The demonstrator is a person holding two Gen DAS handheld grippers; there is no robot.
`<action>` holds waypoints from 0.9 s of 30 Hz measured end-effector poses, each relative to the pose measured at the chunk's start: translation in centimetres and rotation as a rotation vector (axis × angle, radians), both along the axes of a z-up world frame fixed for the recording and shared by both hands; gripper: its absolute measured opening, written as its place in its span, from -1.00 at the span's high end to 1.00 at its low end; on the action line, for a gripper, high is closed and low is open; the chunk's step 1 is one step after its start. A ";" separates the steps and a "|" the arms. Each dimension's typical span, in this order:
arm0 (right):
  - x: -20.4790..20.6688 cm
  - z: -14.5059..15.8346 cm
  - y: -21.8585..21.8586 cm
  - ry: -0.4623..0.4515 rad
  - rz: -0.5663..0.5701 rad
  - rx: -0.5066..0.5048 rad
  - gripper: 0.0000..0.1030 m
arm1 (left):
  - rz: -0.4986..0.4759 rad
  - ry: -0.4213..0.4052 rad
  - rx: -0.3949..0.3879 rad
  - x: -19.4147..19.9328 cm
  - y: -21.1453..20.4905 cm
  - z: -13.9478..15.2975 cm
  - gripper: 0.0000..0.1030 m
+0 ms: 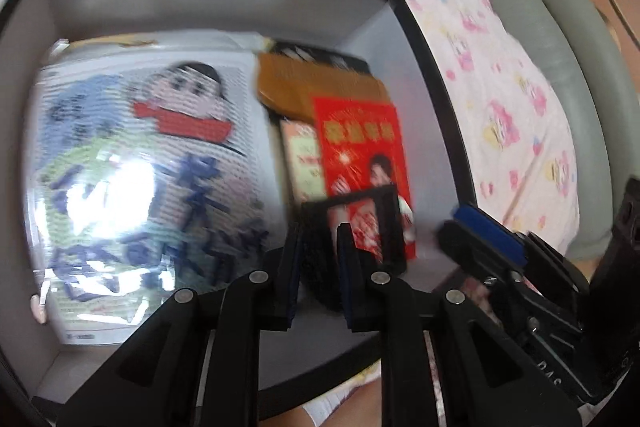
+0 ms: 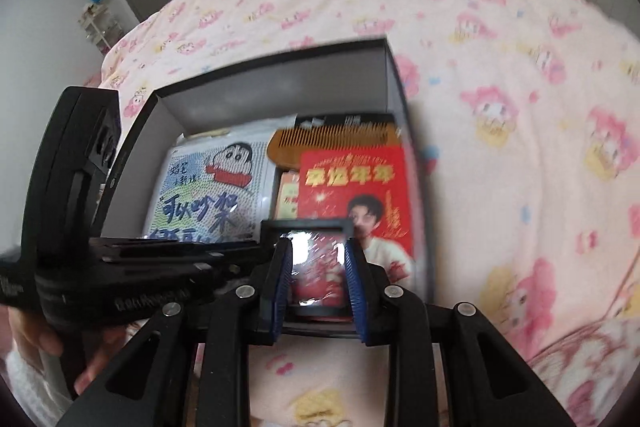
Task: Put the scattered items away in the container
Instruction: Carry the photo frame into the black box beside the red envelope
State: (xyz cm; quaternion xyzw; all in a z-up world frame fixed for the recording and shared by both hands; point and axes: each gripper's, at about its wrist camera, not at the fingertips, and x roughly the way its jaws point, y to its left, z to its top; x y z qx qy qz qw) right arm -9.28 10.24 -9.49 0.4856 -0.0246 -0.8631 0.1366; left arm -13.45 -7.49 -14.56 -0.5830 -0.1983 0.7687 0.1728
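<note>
A black cardboard box with a pale grey inside (image 2: 280,83) lies open on a bed spread with a pink cartoon-print blanket (image 2: 500,107). Along the box's left wall lies a white packet printed with a cartoon boy in a red scarf (image 2: 216,187); at the far right corner a brown wooden comb (image 2: 332,143) rests over a black flat item, and against the right wall a red card showing a dark-haired person (image 2: 356,195) overlaps a small pale pink packet (image 2: 287,197). At the box's near edge a small black-framed card with a glossy red picture (image 2: 316,263) stands between the blue pads of the right gripper (image 2: 318,271), which appear closed against its two sides. The left gripper (image 1: 318,259) reaches over the same near edge, its fingers narrowly apart around the frame's left part; whether they press it I cannot tell.
</note>
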 end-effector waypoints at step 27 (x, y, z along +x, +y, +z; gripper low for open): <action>-0.7 -0.7 0.9 -0.012 -0.011 0.077 0.53 | -0.094 -0.028 -0.014 0.7 5.6 -0.8 0.88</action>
